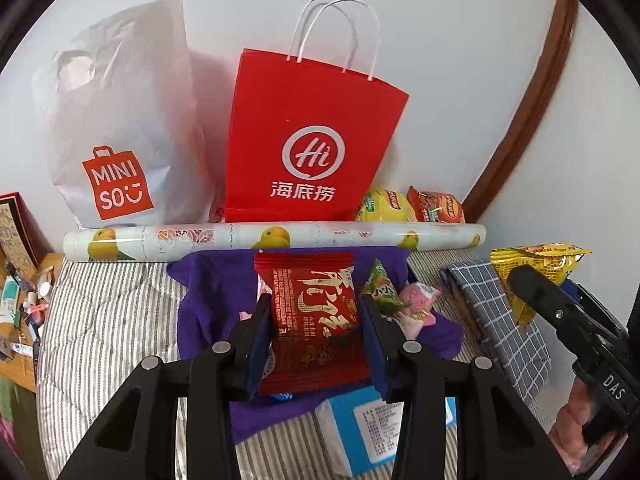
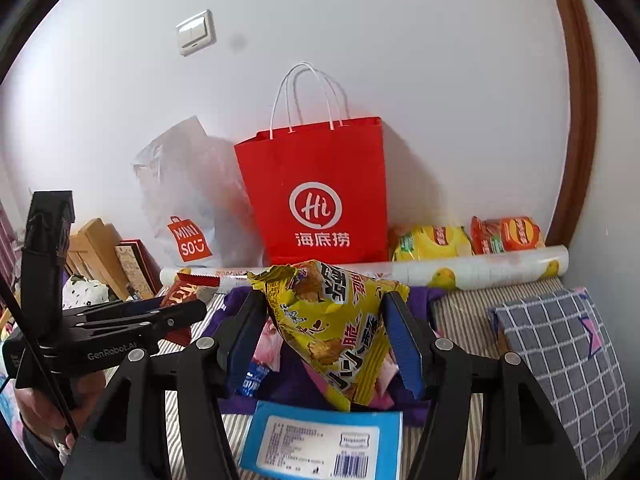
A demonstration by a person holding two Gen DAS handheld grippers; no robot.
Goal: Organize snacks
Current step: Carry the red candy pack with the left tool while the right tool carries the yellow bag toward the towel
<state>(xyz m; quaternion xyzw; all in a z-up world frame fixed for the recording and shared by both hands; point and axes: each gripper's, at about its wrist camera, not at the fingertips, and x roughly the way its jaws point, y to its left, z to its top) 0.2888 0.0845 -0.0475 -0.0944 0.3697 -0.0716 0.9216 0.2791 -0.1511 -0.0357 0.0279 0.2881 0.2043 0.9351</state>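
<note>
Left wrist view: my striped bed [image 1: 104, 320] carries everything, with a white wall behind it. Against that wall stand the white MINISO bag [image 1: 120, 128] and, just beside it, the red paper bag [image 1: 312, 136], upright with its mouth open upward, so I judge it a likely destination for the snacks. A rolled lemon-print sheet [image 1: 276, 238] lies across the bed in front of both bags; behind its right end rest a yellow chip bag [image 1: 384, 204] and an orange chip bag [image 1: 436, 204], side by side. A checked grey cloth [image 1: 500, 320] lies to the right, a purple cloth [image 1: 208, 292] lies in the middle under loose snacks, and a blue-edged white pack [image 1: 384, 428] lies nearest to me. My left claw [image 1: 316, 320] is closed on the red snack packet [image 1: 316, 320], pads pressing its two long edges, packet raised above the purple cloth. My right claw [image 2: 328, 332] is closed on the yellow snack packet [image 2: 328, 320], gripped at mid-body so that the crumpled top points toward the bags. Both packets sit clear of the bed, ready for transfer.
</note>
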